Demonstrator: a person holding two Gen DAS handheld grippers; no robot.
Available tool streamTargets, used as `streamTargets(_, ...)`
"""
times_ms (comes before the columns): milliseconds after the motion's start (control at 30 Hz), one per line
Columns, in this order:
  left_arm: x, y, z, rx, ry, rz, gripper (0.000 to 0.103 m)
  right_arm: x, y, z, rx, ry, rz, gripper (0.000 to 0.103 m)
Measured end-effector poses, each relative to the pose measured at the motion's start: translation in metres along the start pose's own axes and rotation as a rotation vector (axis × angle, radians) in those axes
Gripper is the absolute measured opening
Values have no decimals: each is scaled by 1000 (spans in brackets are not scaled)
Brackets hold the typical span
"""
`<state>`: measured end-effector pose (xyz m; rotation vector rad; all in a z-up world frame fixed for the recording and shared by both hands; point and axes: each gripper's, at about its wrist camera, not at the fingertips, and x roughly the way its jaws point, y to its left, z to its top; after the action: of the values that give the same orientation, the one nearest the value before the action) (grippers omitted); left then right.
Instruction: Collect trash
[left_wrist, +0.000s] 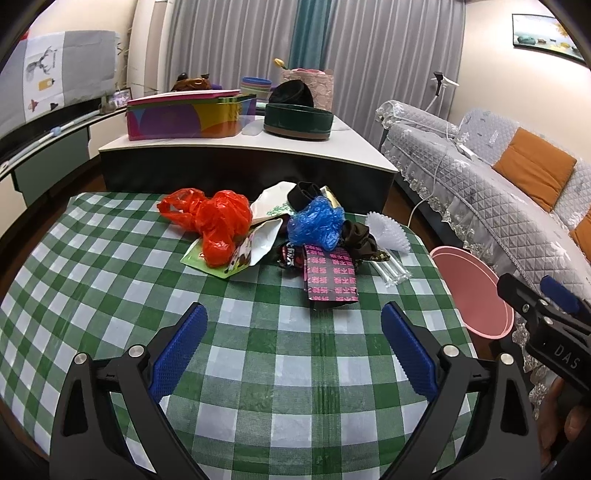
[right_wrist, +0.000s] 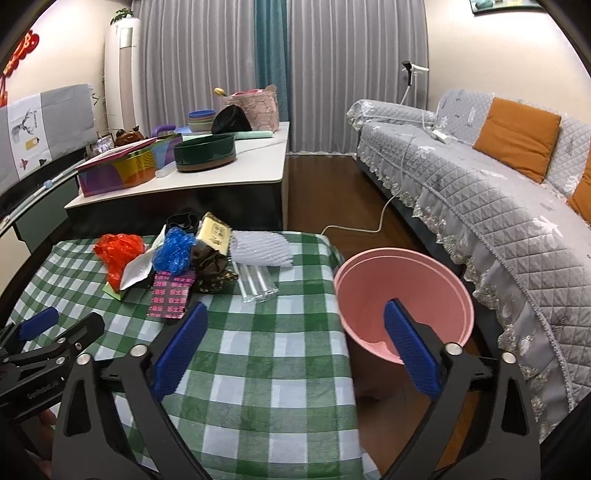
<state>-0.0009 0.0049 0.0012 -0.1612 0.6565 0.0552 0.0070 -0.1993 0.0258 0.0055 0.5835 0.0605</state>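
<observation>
Both tongs (left_wrist: 293, 345) (right_wrist: 295, 345) have black frames, silver screws, and blue dimpled pads (left_wrist: 177, 352).

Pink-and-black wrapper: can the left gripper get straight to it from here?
Probably yes. The pink-and-black wrapper lies at the pile's near edge; only bare checked tablecloth separates it from the left gripper, jaws open.

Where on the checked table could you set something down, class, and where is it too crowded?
Free: the near half of the checked tablecloth, between the open left gripper and the trash; also the left strip beside the red bag. Crowded: the far middle, where red bag, blue bag, pink-patterned wrapper and clear tubes cluster toward the pink bin.
</observation>
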Motion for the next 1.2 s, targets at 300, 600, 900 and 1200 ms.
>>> streamTargets(300,4,31,11,-57,-17,68,88,21,25,4,3,28,125,76)
streamTargets(600,22,69,25,-121,-6,93,61,66,65,8,-28,92,198,82)
streamTargets(900,46,96,36,-150,10,108,42,109,99,0,-81,172,239,86)
streamTargets(1200,84,95,48,-132,51,39,42,135,115,-11,-119,237,264,86)
